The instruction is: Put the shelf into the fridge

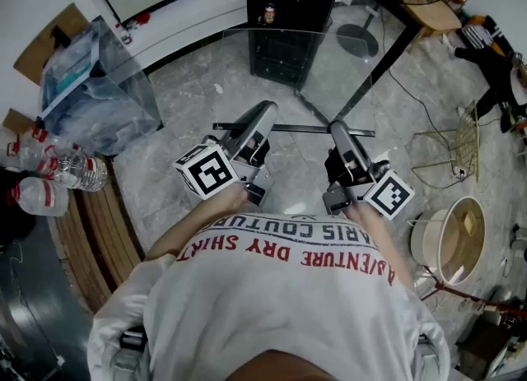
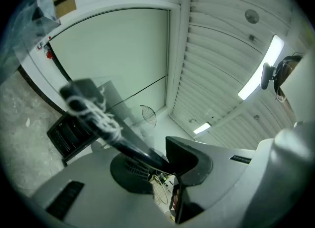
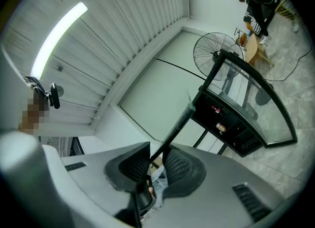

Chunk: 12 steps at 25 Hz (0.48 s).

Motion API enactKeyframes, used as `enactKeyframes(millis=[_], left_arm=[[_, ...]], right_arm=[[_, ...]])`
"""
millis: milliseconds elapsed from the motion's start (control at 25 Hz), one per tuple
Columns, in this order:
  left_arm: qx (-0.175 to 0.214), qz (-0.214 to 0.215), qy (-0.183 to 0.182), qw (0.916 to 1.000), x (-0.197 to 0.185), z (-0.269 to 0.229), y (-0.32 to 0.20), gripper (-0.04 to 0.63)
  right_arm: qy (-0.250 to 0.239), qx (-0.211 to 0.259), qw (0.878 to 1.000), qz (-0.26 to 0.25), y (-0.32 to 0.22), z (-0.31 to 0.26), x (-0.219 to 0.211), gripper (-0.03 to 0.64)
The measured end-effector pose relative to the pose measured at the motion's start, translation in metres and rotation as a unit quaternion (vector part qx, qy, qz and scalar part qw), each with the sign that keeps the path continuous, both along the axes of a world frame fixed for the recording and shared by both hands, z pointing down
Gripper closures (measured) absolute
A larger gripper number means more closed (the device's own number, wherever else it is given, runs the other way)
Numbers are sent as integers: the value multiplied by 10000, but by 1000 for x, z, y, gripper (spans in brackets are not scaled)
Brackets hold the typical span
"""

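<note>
A clear glass shelf (image 1: 329,67) with a dark front bar (image 1: 288,128) is held out level in front of me. My left gripper (image 1: 265,110) is shut on the bar's left part and my right gripper (image 1: 337,127) on its right part. In the left gripper view the dark bar (image 2: 101,121) runs out from between the jaws (image 2: 165,159). The right gripper view shows the shelf's thin edge (image 3: 179,119) pinched between the ribbed pads (image 3: 156,159). The black fridge (image 1: 284,17) stands open beyond the shelf with bottles inside, and it also shows in the gripper views (image 3: 231,123) (image 2: 69,133).
A clear plastic bin (image 1: 95,83) and water bottles (image 1: 58,172) lie at the left beside a curved wooden edge (image 1: 99,223). A fan base (image 1: 358,42), a wire guard (image 1: 465,137) and a round tub (image 1: 457,235) sit on the marble floor at the right.
</note>
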<state>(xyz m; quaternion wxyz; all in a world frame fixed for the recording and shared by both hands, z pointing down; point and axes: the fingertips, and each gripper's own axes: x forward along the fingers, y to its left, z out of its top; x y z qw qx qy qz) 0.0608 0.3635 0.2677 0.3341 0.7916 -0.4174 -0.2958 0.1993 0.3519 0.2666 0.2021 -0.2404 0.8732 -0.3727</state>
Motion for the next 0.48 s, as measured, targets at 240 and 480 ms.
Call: enactKeyframes(millis=[240, 480], left_arm=[[48, 51, -91, 9999, -5, 2, 1, 497], [127, 85, -177, 9997, -8, 5, 5, 497]], right_arm=[[4, 45, 10000, 44, 4, 3, -5, 535], [60, 123, 9999, 91, 8, 10, -9, 532]])
